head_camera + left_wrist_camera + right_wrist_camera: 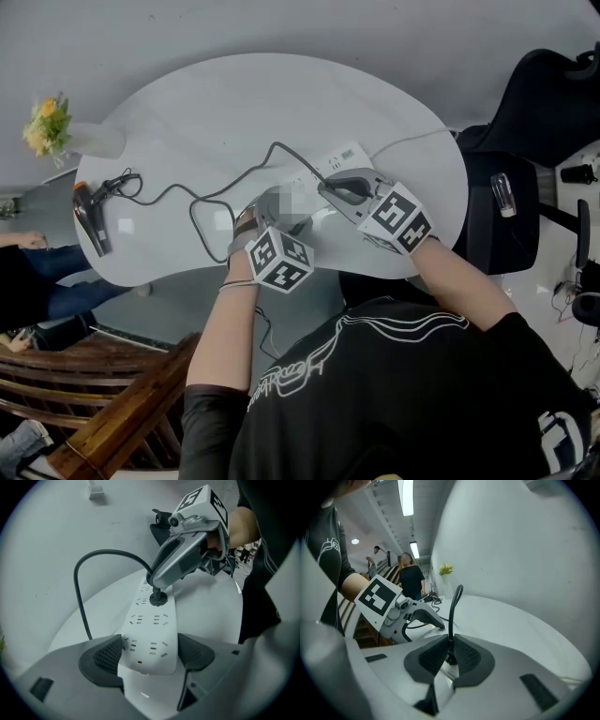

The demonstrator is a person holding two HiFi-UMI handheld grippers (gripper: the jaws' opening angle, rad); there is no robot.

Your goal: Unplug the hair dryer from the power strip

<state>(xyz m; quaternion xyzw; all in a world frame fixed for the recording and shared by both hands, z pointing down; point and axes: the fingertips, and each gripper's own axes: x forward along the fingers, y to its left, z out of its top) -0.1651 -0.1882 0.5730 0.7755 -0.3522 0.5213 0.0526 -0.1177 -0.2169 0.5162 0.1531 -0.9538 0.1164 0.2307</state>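
Note:
A white power strip (151, 630) lies on the white table (216, 103). My left gripper (149, 656) is shut on the strip's near end, one pad against each long side. A black plug (158, 598) sits in a socket further along the strip. My right gripper (450, 656) is shut on the plug, and the black cord (454, 604) rises from between its pads. That cord (187, 192) runs left across the table to the black hair dryer (91, 217) by the left edge.
A vase of yellow flowers (49, 127) stands at the table's far left. The strip's white cable (403, 141) leaves to the right. A black chair (525, 197) is on the right, a wooden bench (112, 412) at lower left. People (411, 581) stand beyond the table.

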